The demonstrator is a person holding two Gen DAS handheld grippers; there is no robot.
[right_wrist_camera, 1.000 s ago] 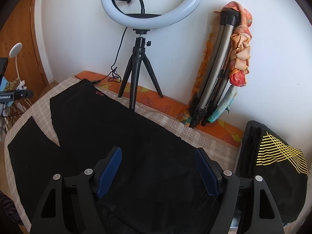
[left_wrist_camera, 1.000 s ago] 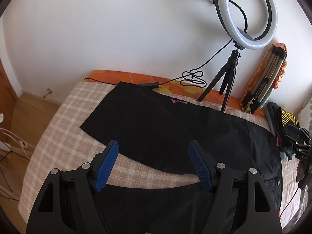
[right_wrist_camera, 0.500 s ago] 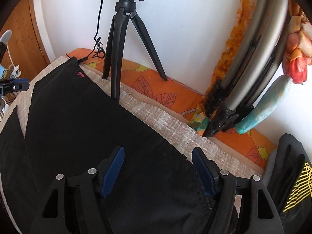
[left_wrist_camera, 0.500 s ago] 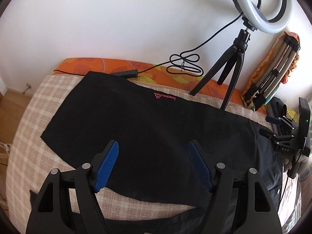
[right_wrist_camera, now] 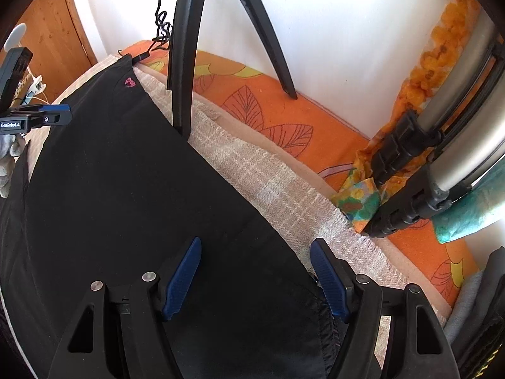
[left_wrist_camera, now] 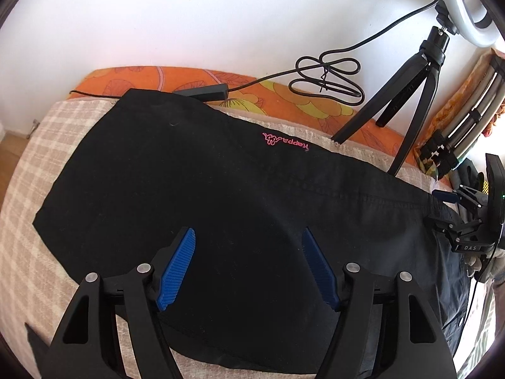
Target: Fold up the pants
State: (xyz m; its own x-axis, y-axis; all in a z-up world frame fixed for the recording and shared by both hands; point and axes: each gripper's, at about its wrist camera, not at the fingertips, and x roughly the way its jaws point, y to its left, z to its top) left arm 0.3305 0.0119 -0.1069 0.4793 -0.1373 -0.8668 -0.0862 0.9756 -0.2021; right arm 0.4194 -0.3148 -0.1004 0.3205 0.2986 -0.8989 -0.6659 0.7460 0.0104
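Bright, soft daylight on white wall (left_wrist_camera: pixel 189 25); sharp focus, strong fisheye bending and dark vignette at corners.

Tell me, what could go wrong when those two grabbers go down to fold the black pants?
1. The left gripper has its jaws closing above the flat middle of the black pants, not over an edge, so it may slide off or pinch only a small wrinkle.
2. The right gripper works close to the tripod leg standing right at the pants' edge, so lifting the cloth there might knock or drag the stand.
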